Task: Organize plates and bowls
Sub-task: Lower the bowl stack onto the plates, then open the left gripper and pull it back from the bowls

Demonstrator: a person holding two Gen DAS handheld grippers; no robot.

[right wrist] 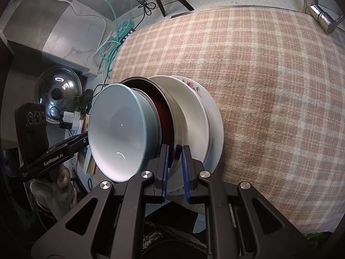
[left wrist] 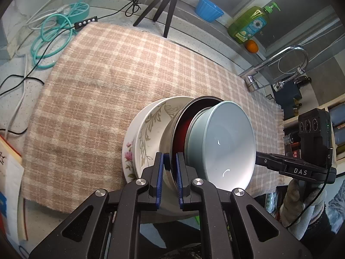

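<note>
A stack of dishes stands on the checked cloth (left wrist: 97,82) near its front edge. From the bottom up: a floral plate (left wrist: 129,155) (right wrist: 215,125), a white leaf-patterned bowl (left wrist: 155,125) (right wrist: 189,108), a steel bowl (left wrist: 180,116) (right wrist: 172,116) with a red inside, and a pale blue-grey bowl (left wrist: 226,142) (right wrist: 118,125). My left gripper (left wrist: 169,168) is shut on the steel bowl's rim. My right gripper (right wrist: 175,161) is shut on the same rim from the opposite side. Each gripper's body shows at the edge of the other view, with its tips hidden behind the blue-grey bowl.
At the back stand a black tripod (left wrist: 166,6), a blue ribbed bowl (left wrist: 208,9), a green soap bottle (left wrist: 248,24) and an orange (left wrist: 252,46). A faucet (left wrist: 280,62) is at the right and teal cable (left wrist: 54,38) at the left. A steel lid (right wrist: 58,92) hangs beside the counter.
</note>
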